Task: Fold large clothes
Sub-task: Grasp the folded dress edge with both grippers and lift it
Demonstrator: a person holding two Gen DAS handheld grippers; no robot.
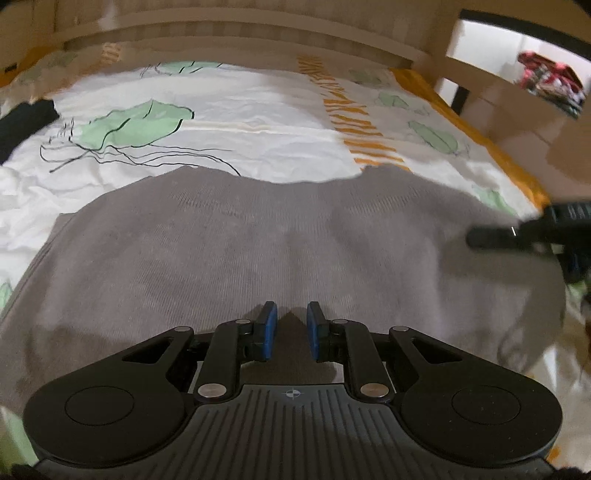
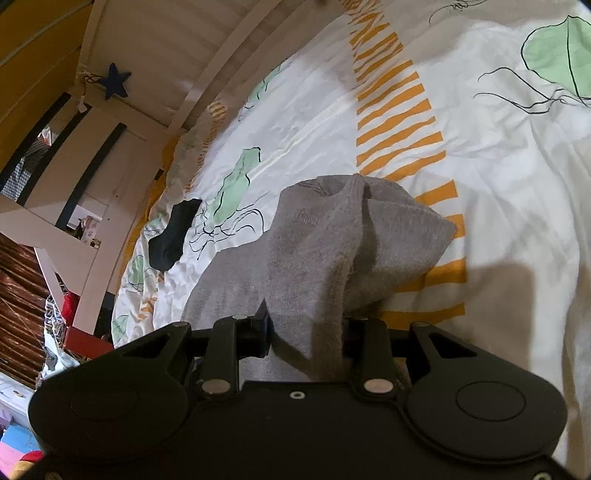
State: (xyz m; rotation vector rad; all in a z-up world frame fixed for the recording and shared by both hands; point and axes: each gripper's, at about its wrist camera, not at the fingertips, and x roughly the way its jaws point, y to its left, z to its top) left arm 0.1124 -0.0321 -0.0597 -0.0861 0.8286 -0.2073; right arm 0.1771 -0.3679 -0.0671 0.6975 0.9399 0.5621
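Observation:
A large grey knit garment (image 1: 258,251) lies spread on a bed with a white patterned sheet (image 1: 251,110). My left gripper (image 1: 291,328) hovers just above the grey cloth, its blue pads (image 1: 267,328) a little apart with nothing between them. My right gripper (image 2: 306,328) is shut on a bunched part of the grey garment (image 2: 332,236), which rises in folds in front of it. The right gripper also shows in the left wrist view (image 1: 517,232) at the garment's right edge, blurred.
A black piece of clothing (image 2: 173,232) lies on the sheet away from the grey garment; it also shows in the left wrist view (image 1: 26,118). A white headboard (image 1: 236,33) runs along the far side. White furniture (image 2: 92,155) stands beside the bed.

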